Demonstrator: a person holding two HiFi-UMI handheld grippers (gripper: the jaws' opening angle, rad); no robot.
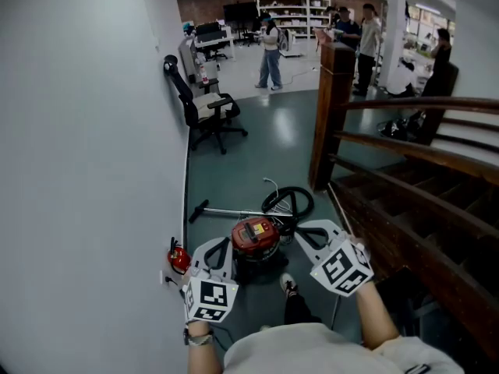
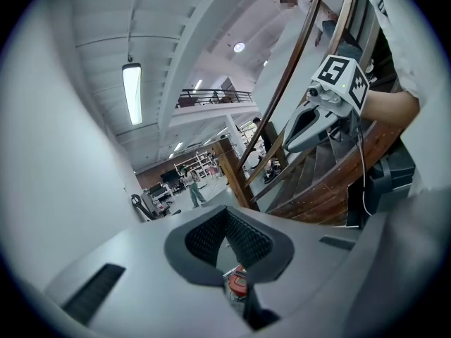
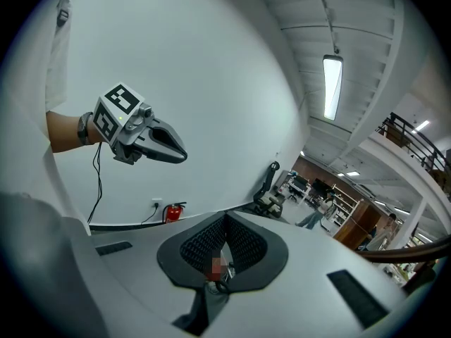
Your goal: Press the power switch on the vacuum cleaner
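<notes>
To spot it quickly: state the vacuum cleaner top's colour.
Red top, best in the head view.

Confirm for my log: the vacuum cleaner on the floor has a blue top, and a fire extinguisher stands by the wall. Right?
Not quite. The vacuum cleaner has a red top, not blue; the head view shows it. The fire extinguisher does stand by the wall.

Open office, desks (image 1: 211, 39), shelving (image 1: 294, 8), wooden staircase (image 1: 405, 197)
</notes>
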